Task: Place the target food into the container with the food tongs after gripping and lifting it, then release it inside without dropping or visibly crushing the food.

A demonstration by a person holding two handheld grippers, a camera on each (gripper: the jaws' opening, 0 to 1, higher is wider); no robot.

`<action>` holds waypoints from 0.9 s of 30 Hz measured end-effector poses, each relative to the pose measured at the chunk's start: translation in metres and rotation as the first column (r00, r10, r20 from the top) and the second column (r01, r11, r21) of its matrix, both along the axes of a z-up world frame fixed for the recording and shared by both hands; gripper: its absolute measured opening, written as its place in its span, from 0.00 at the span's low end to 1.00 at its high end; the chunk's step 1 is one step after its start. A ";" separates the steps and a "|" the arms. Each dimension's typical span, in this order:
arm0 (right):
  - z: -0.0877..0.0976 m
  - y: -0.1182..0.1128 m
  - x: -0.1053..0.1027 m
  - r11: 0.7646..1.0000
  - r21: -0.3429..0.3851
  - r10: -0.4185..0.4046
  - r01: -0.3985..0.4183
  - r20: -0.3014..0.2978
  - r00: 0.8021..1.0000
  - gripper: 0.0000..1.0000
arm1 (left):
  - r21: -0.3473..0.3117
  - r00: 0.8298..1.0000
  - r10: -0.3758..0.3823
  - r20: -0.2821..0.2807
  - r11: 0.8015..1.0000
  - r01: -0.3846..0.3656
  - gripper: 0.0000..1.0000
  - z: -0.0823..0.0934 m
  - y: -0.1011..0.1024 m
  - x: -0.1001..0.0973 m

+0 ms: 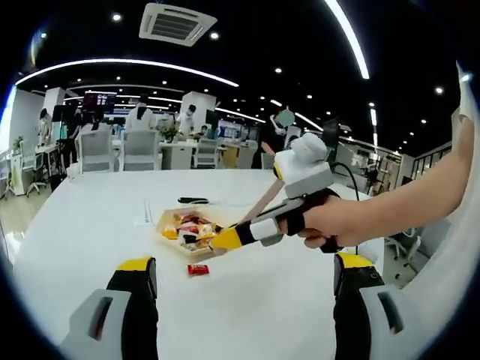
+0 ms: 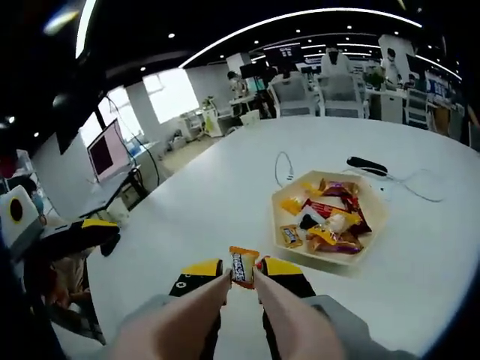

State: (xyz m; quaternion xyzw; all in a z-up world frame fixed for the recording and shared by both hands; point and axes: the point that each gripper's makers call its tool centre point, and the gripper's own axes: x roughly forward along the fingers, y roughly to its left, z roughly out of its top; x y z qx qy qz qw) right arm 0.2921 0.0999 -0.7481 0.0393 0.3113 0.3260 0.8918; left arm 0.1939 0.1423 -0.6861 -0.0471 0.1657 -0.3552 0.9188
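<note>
A tan paper tray (image 2: 375, 217) (image 1: 166, 222) of wrapped candies rests on the white table. My right gripper (image 2: 241, 274) is shut on a pair of tan food tongs (image 2: 281, 311), whose tips pinch an orange candy packet (image 2: 243, 264) above the table, just short of the tray's near-left rim. In the left gripper view the right gripper (image 1: 225, 238), held by a hand (image 1: 337, 221), reaches to the tray's near edge. A small red candy (image 1: 198, 269) lies on the table beside the tray. My left gripper (image 1: 244, 281) stands wide open with nothing in it.
Beyond the tray lie a black oblong object (image 2: 367, 165) (image 1: 193, 200) and a white cable (image 2: 283, 169). The left gripper (image 2: 82, 232) hangs off the table's left edge. Office chairs (image 1: 120, 150) and desks stand behind the white table (image 1: 90, 225).
</note>
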 end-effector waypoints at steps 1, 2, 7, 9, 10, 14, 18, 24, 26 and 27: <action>0.003 -0.001 -0.001 1.000 0.000 0.002 -0.002 0.008 1.000 0.19 | -0.003 1.000 -0.001 -0.001 1.000 0.001 0.99 0.000 0.000 0.000; 0.005 -0.002 -0.001 1.000 -0.005 0.003 -0.003 0.018 1.000 0.19 | -0.013 1.000 0.000 -0.002 1.000 0.000 0.99 0.002 -0.001 0.000; 0.017 -0.011 -0.001 1.000 0.005 -0.014 0.014 0.042 0.999 0.19 | -0.150 0.995 0.014 -0.099 0.988 -0.029 0.99 0.008 -0.004 -0.003; 0.025 -0.013 -0.001 0.999 0.036 -0.032 0.030 0.043 0.999 0.20 | -0.263 0.991 0.030 -0.133 0.963 -0.065 0.99 0.017 -0.002 0.001; 0.028 -0.014 -0.001 0.998 0.046 -0.038 0.036 0.046 0.998 0.20 | -0.289 0.992 0.038 -0.124 0.955 -0.073 0.99 0.022 0.000 0.002; 0.038 -0.017 -0.002 0.998 0.050 -0.051 0.048 0.064 0.997 0.20 | -0.314 0.991 0.049 -0.124 0.945 -0.086 0.99 0.025 0.003 0.006; 0.049 -0.017 -0.002 0.997 0.061 -0.059 0.054 0.083 0.995 0.20 | -0.290 0.992 0.047 -0.117 0.954 -0.080 0.99 0.022 0.004 0.006; 0.074 -0.018 0.000 0.997 0.068 -0.052 0.043 0.136 0.989 0.20 | -0.234 0.987 0.022 -0.158 0.971 -0.059 0.99 0.015 0.004 -0.005; 0.081 -0.018 0.001 0.997 0.068 -0.052 0.042 0.150 0.987 0.20 | -0.246 0.986 0.016 -0.164 0.967 -0.057 0.99 0.017 0.005 -0.007; 0.083 -0.018 0.001 0.997 0.068 -0.053 0.043 0.155 0.986 0.20 | -0.248 0.986 0.015 -0.167 0.967 -0.056 0.99 0.017 0.005 -0.007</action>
